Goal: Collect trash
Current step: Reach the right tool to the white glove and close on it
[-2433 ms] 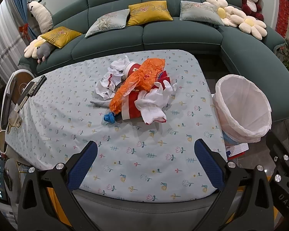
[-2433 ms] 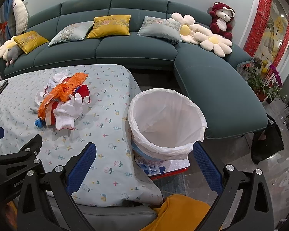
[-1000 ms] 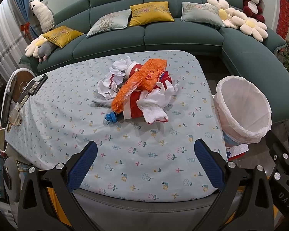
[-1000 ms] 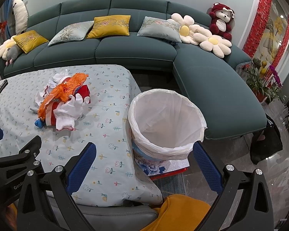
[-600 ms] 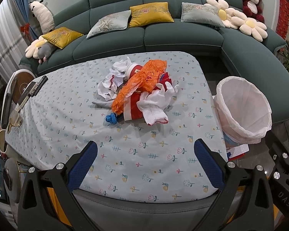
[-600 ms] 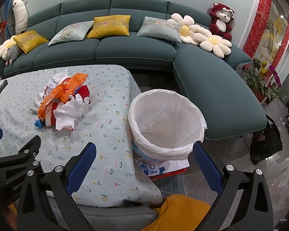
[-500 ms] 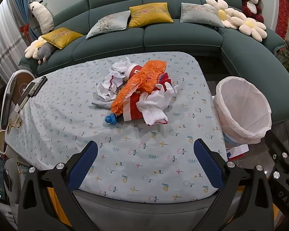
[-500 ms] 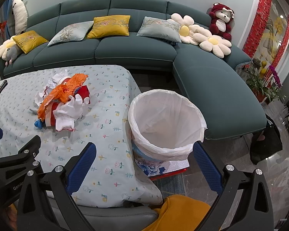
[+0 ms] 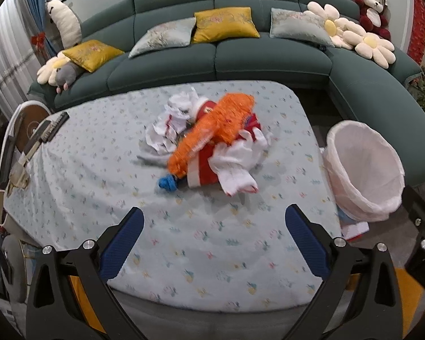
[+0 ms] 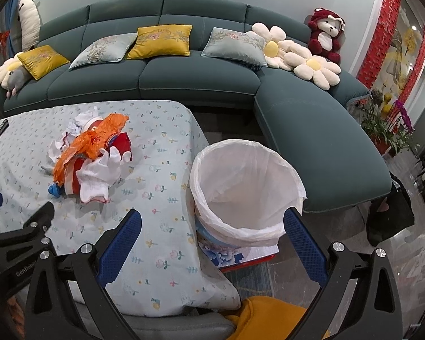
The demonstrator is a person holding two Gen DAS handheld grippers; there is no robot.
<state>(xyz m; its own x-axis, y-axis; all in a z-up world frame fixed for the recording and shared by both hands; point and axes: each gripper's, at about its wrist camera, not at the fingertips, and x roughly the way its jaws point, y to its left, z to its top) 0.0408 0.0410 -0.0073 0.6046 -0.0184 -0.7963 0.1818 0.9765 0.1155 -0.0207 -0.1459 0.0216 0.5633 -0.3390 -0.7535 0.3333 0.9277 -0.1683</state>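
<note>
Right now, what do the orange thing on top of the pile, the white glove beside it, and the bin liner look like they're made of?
Orange wrapper: seemingly thin plastic film, crinkled and faintly glossy.
White glove: looks like knitted cotton, matte, with a red-edged cuff.
Bin liner: thin translucent white plastic, wrinkled and folded loosely over the rim.

Left tongs (image 9: 214, 240): jaws spread wide, nothing between the blue pads (image 9: 121, 245), held low and level, facing forward. Right tongs (image 10: 212, 243): jaws likewise spread wide and empty, blue pads (image 10: 303, 248) clear of any contact. The left tongs' black frame shows at the lower left of the right wrist view, alongside.
</note>
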